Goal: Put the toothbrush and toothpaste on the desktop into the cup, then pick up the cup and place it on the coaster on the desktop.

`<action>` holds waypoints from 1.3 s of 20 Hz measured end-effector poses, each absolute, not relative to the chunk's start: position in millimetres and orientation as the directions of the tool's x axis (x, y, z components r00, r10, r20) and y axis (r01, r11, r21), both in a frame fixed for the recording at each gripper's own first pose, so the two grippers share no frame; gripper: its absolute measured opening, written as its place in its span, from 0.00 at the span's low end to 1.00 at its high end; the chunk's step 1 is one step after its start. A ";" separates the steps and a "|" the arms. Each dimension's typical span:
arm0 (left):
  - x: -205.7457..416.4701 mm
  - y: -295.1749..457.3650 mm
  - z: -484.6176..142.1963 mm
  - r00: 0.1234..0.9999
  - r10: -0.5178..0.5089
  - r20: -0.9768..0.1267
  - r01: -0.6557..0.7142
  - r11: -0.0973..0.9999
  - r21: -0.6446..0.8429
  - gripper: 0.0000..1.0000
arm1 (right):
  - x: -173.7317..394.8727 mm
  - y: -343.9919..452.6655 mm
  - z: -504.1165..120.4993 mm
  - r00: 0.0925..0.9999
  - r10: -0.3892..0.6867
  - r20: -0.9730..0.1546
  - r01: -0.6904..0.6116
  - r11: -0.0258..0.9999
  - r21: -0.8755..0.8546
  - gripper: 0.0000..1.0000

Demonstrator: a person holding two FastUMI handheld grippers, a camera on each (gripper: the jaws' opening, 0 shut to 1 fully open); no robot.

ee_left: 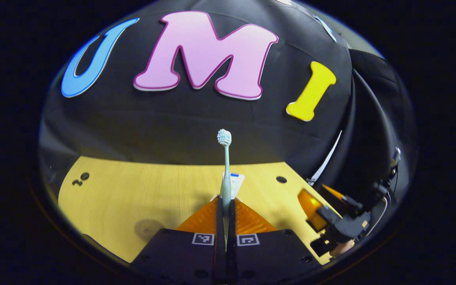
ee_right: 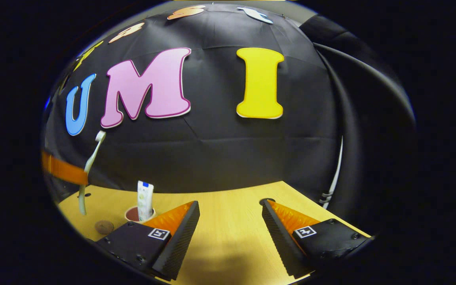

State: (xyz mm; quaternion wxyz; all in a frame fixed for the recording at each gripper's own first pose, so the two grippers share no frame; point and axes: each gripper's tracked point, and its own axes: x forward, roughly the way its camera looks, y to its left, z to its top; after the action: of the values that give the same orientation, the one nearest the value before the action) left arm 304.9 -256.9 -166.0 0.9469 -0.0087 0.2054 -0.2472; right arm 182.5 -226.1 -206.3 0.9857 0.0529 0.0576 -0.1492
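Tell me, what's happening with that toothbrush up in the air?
A person is tidying up with two hand-held grippers. The left gripper has its jaws shut on the toothbrush, holding it upright above the wooden desktop. The toothpaste is already standing in the cup, and the round coaster lies beside the cup. The right gripper waits with its jaws open, holding nothing. The toothbrush is not yet in the cup.

We see a pale wooden surface (ee_right: 228, 221). On it, just beyond our right gripper's left finger (ee_right: 176, 237), stands a cup (ee_right: 133, 214), with a round coaster (ee_right: 104, 227) beside it.
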 end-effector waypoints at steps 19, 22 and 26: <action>375.2 -300.2 -240.5 0.846 -0.486 -0.220 0.497 0.868 -0.006 0.11 | 135.7 -215.6 -269.6 0.938 -0.227 -0.260 0.255 0.964 0.079 0.98; 369.7 -292.9 -255.8 0.852 -0.461 -0.249 0.483 0.875 0.030 0.17 | 137.0 -200.9 -273.6 0.944 -0.195 -0.267 0.226 0.970 0.089 0.98; 354.0 -283.3 -251.2 0.854 -0.465 -0.234 0.486 0.873 0.040 0.81 | 139.0 -186.7 -269.9 0.952 -0.157 -0.264 0.190 0.976 0.104 0.98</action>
State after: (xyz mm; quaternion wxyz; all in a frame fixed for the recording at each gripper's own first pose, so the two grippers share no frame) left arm 354.0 -283.3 -251.2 0.9615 0.0491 0.1092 -0.2472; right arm 139.0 -186.7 -269.9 0.9857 0.0644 0.1280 -0.0883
